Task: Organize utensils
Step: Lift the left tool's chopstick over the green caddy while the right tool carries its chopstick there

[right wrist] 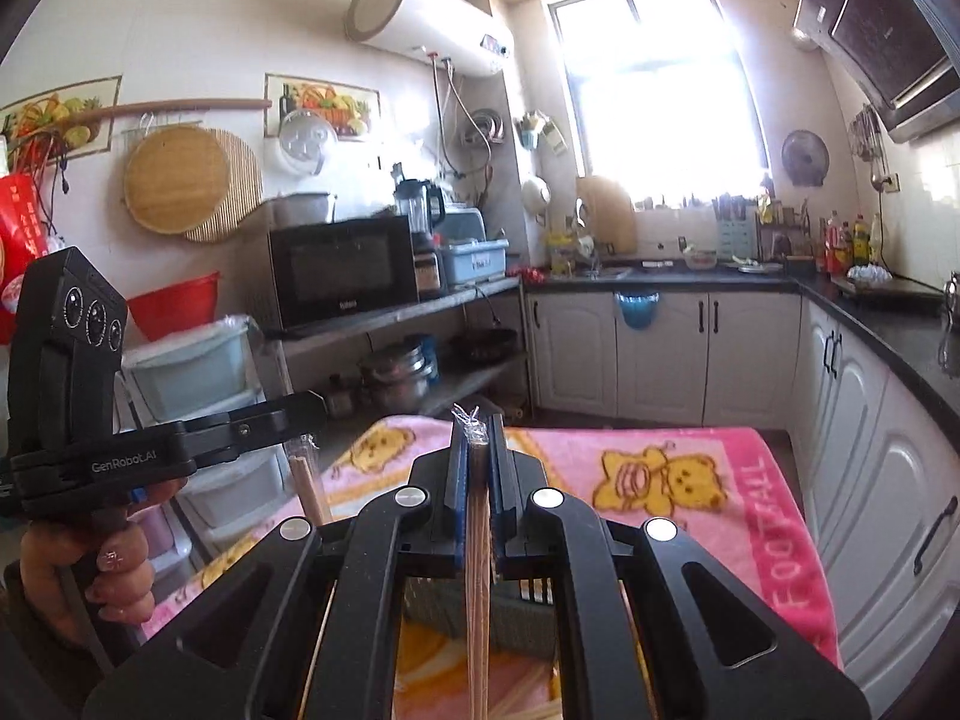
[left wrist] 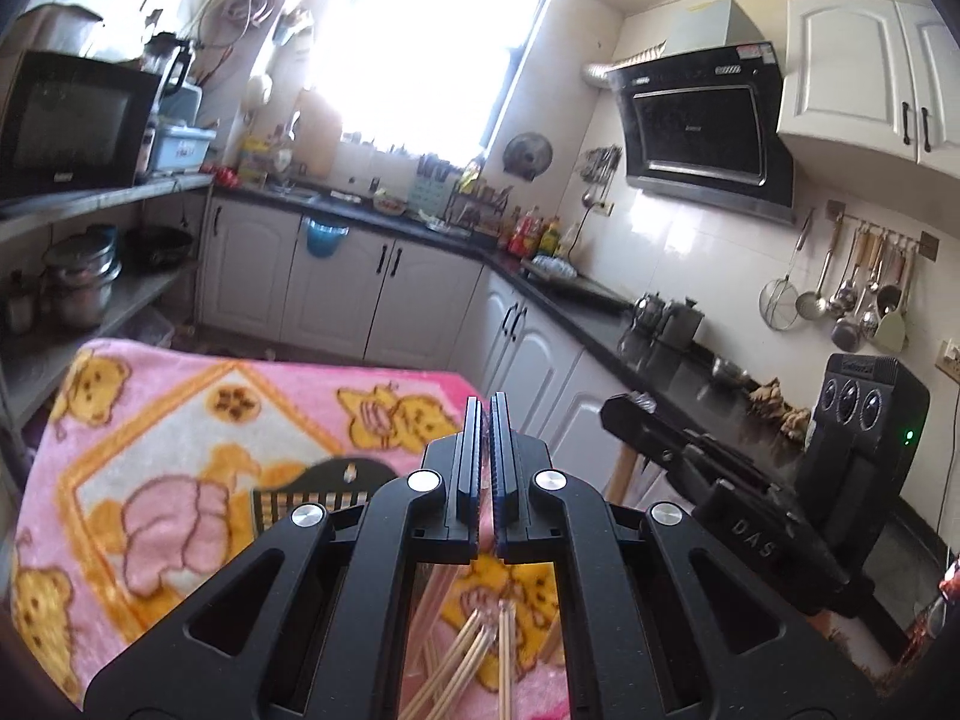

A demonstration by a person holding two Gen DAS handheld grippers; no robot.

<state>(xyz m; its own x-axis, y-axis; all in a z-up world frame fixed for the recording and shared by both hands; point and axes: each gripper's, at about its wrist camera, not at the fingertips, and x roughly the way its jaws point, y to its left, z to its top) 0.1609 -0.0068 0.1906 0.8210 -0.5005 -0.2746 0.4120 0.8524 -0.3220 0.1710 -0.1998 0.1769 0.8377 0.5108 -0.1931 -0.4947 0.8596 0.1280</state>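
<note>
R gripper (right wrist: 478, 438) clamps wrapped chopsticks (right wrist: 478, 570); L gripper (left wrist: 486, 414) jaws together, apparently empty. Keep bundle upright, grip firm, toward holder (left wrist: 312, 495).

The left wrist view sits just behind the left tool (left wrist: 486, 420) and looks forward along its fingers, slightly downward, over the pink blanket (left wrist: 180, 420) on the surface toward the window (left wrist: 420, 42) and the range hood (left wrist: 702, 126) on the right wall. The right wrist view sits likewise behind the right tool (right wrist: 478, 438), facing the same window (right wrist: 654, 78), with the microwave (right wrist: 342, 270) to its left. Both are close above the blanket (right wrist: 660, 468). They share the window wall, cabinets and microwave (left wrist: 72, 120). Each view catches the other tool at its edge: the right one (left wrist: 624, 408), the left one (right wrist: 312, 405).
</note>
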